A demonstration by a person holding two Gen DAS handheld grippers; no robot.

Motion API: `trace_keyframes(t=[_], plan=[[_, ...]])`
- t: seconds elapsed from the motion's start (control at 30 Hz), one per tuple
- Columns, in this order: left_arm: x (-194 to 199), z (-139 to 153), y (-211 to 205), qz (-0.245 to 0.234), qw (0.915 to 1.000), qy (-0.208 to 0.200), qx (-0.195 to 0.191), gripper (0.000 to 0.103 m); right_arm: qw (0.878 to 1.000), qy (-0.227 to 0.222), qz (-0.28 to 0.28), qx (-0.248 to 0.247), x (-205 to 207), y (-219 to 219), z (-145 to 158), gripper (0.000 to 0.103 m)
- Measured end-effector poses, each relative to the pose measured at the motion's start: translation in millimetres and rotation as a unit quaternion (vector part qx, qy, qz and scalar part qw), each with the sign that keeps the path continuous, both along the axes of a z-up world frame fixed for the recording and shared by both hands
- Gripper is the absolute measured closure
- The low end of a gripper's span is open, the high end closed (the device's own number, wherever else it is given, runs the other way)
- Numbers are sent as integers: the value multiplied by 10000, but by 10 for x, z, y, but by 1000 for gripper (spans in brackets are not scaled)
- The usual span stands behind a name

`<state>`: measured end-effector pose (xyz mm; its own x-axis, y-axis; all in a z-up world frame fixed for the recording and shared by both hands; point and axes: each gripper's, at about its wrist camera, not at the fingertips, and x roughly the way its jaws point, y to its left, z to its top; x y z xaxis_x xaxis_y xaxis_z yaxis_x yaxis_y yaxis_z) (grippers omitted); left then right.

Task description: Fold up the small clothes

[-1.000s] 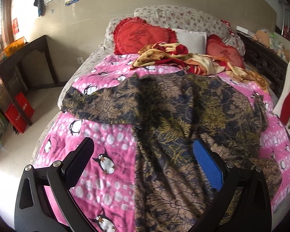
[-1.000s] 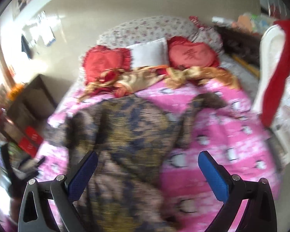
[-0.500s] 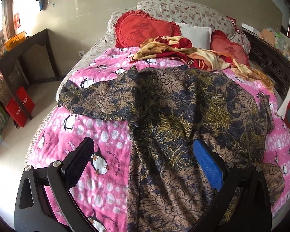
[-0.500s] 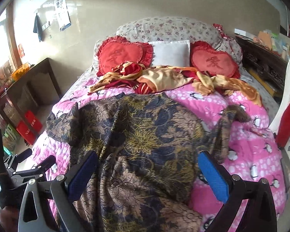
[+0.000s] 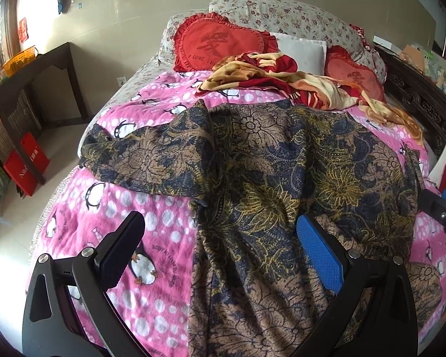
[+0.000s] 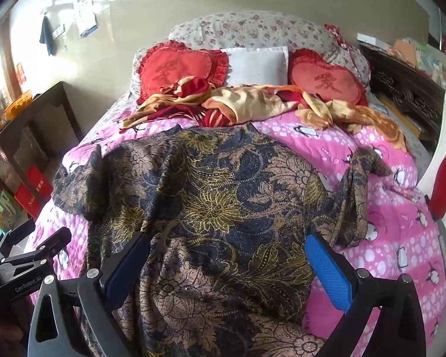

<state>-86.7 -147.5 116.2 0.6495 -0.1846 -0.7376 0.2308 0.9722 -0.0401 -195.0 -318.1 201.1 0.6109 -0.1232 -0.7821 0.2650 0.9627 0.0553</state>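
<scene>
The shirt (image 5: 282,172), dark blue w/ gold and brown flowers, lay spread flat on the pink blanket (image 5: 151,226) covering the bed, hem toward the cameras, collar toward the pillows. One sleeve stretched out to the left over the blanket; the other sleeve (image 6: 358,190) was bunched and folded on the right. The left gripper (image 5: 220,251) hung above the near left part of the shirt, fingers spread wide, nothing between them; its blue pad was over the cloth, its black pad over the blanket. The right gripper (image 6: 227,264) was also spread wide, empty, above the shirt's lower half. Whether either touched the cloth couldn't be told. A crumpled red and yellow cloth (image 6: 240,104) lay just past the collar, in front of two red heart cushions (image 6: 175,71) and a white pillow (image 6: 257,62).
</scene>
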Motion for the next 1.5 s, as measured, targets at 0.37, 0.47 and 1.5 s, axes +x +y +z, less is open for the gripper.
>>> trace_keyframes(t=[0.37,0.47,1.5], plan=[[183,-94,-40,69,9999,109,-53,0,9995,204,-224,-100,206,-28,-215,0],[214,-124,-47,85,9999,138,-60,0,9993,253,-244,-115,251,-20,-270,0],[530,-333,84,332,9988,339,-75,0,9984,532,-52,-162,572,173,-572,0]])
